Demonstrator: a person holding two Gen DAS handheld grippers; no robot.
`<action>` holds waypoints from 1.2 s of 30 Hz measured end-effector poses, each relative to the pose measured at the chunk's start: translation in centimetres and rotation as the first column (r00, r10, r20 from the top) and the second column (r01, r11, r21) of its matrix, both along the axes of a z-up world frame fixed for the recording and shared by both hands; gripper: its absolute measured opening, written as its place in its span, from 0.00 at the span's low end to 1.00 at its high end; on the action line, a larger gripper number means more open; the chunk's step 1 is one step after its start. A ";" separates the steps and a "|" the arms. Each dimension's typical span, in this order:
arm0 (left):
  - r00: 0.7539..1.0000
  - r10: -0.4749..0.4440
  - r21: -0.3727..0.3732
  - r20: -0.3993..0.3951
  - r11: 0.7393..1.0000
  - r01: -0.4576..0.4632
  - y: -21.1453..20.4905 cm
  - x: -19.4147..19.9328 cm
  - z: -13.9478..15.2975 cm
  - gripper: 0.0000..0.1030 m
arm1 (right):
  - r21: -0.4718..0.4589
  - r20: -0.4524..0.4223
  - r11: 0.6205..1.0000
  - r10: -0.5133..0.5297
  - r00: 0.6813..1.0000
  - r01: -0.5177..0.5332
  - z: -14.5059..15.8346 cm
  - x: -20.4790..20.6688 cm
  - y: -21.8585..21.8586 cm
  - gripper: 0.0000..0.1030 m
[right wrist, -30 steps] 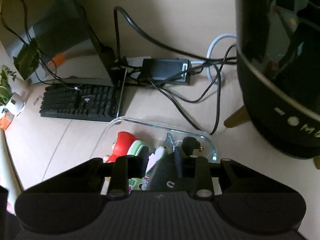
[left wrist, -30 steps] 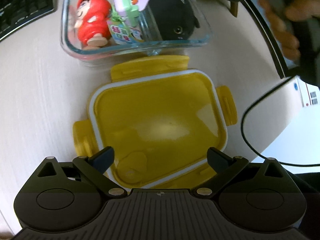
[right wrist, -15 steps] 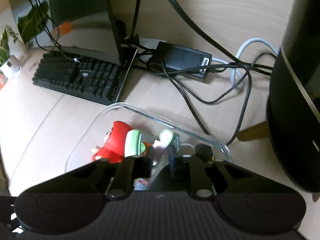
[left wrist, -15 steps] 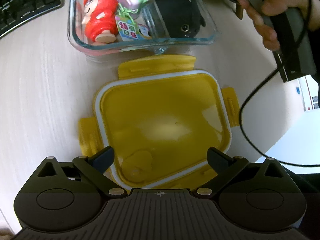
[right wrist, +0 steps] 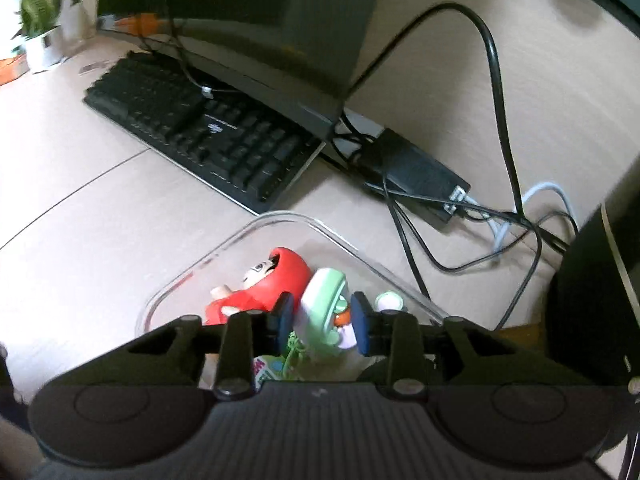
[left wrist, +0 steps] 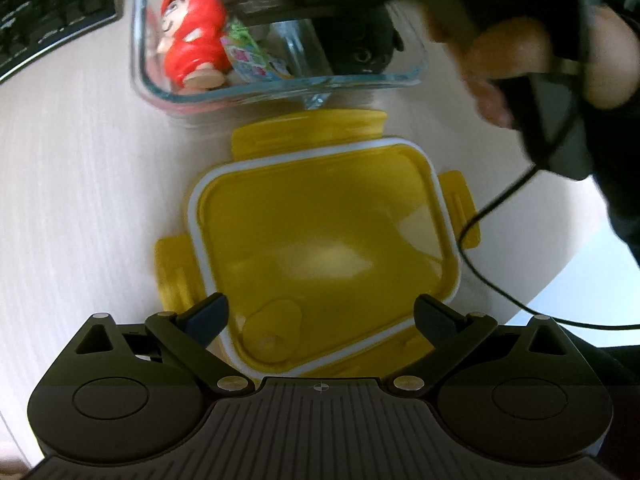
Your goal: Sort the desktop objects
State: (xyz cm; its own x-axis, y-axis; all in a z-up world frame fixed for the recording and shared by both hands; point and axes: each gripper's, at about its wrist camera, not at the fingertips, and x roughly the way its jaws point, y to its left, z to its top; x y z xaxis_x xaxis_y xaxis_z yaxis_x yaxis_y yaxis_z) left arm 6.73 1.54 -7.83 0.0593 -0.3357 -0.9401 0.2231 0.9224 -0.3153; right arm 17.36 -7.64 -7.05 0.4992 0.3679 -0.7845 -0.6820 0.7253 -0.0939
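The right tongs [right wrist: 319, 317], shut tight half a second ago, have opened a little, so the toy looks let go and put away. The left tongs [left wrist: 318, 313] are wide open around the near edge of the flat yellow plastic lid [left wrist: 320, 256]. The small green and white toy [right wrist: 323, 309] sits between the right tongs, inside the clear glass box [right wrist: 224, 248] beside the red doll [right wrist: 264, 280].

Figurine [left wrist: 194, 50] in container [left wrist: 168, 96], lid [left wrist: 320, 256] before it, keyboard [right wrist: 200, 136] behind

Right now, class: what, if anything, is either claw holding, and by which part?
Left claw: nothing, open over the lid. Right claw brackets the green toy; grip unclear.
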 end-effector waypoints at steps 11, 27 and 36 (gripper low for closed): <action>1.000 -0.009 -0.007 -0.003 1.000 0.009 0.0 0.0 -0.1 0.98 | 0.053 -0.057 0.987 0.153 0.987 -0.151 3.1 1.6 -4.0 0.13; 1.000 -0.003 0.002 -0.009 1.000 0.003 0.5 0.4 -0.3 0.98 | -0.078 0.005 0.995 0.066 0.998 -0.066 -0.2 -0.3 1.6 0.49; 0.999 0.033 0.000 -0.026 0.999 -0.033 1.3 1.0 -1.1 0.98 | 0.036 -0.059 0.989 0.142 0.988 -0.140 0.7 0.3 -1.3 0.37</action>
